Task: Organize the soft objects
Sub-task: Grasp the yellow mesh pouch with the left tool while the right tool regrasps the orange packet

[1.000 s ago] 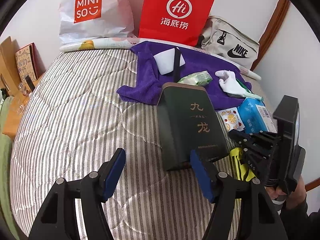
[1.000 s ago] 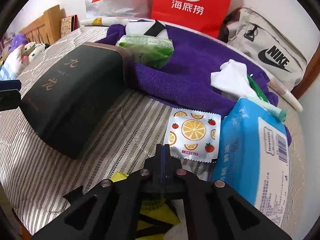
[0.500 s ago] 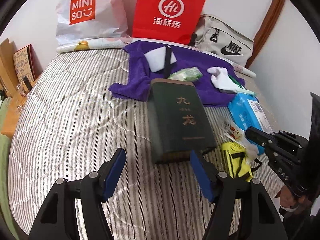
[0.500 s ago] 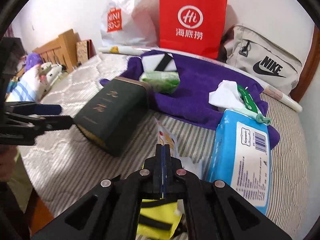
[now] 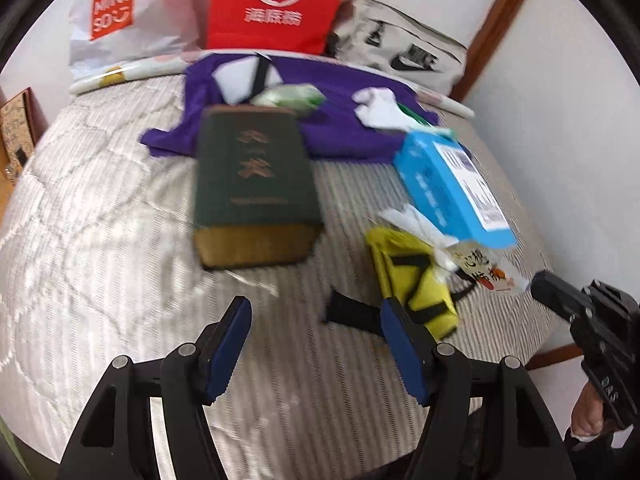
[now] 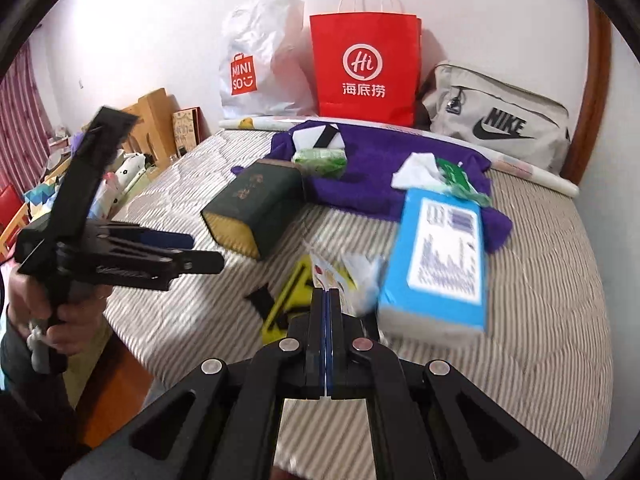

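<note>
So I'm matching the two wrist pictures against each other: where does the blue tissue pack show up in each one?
Left wrist: the blue tissue pack lies right of centre, right of the dark green box.
Right wrist: the pack lies right of centre, just beyond the shut jaws.
Shared landmark: the red paper bag against the wall, with the purple towel before it.

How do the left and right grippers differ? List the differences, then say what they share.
The left gripper has its jaws standing apart; the right gripper has its jaws closed.
The left gripper holds nothing; the right gripper pinches a fruit-print sachet by its edge.
Both are black with blue pads, hand-held, and above the striped bed.
</note>
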A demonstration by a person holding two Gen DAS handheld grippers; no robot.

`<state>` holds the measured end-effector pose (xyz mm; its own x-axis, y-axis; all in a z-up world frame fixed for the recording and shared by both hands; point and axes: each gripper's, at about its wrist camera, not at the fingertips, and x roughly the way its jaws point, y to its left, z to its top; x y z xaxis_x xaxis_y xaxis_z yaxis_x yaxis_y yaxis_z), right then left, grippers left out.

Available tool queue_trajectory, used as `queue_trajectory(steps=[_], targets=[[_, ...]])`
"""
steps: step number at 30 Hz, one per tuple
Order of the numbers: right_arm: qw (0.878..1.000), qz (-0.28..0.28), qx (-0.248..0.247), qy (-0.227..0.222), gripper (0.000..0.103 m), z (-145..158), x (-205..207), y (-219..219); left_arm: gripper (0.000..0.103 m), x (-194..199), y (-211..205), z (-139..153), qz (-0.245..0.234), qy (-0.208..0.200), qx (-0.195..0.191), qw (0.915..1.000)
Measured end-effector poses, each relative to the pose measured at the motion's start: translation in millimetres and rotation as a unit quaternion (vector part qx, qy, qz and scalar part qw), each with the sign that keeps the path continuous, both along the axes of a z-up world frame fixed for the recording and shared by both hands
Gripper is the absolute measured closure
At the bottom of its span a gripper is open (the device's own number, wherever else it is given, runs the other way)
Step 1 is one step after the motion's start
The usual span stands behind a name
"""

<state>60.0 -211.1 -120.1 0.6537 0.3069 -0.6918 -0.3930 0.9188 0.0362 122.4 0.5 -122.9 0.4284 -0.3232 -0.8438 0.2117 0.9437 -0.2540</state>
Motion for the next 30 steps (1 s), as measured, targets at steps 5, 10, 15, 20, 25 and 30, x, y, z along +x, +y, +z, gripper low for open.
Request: queue_trajectory(steps=[5, 10, 15, 20, 25, 30], targets=[[1.000, -0.016, -0.012, 0.017, 0.103, -23.9, -18.4, -22.9, 0.038, -8.9, -35.6, -8.9, -0.023, -0.001, 0.011, 0.9997], [0.998, -0.040, -0.018, 0.038, 0.103, -50.6, -23.8, -49.2, 0.038, -6.5, -55.1, -8.8, -0.019, -0.011, 0.015, 0.9996], [0.998, -0.044, -0.004, 0.053, 0.103, -69.1, -21.5, -64.4, 0.038, 1.4, -75.8, -16.8, -0.024, 0.000, 0.028, 0.9993], [0.998, -0.039, 0.013, 0.054, 0.102, -72.7, -20.0, -73.6, 0.036, 5.4, -97.8, -29.1, -0.033, 0.007, 0.066, 0.9972], [0.998, -0.014, 0.028, 0.045, 0.056, -70.6, -21.3, -74.8, 0.030, 10.7, -110.6, -39.0, -0.033, 0.013, 0.087, 0.9956], [0.998, -0.001, 0.045, 0.039, 0.042, -73.5, -21.2, -66.9, 0.026, 14.5, -123.5, -46.8, -0.037, 0.013, 0.106, 0.9936]])
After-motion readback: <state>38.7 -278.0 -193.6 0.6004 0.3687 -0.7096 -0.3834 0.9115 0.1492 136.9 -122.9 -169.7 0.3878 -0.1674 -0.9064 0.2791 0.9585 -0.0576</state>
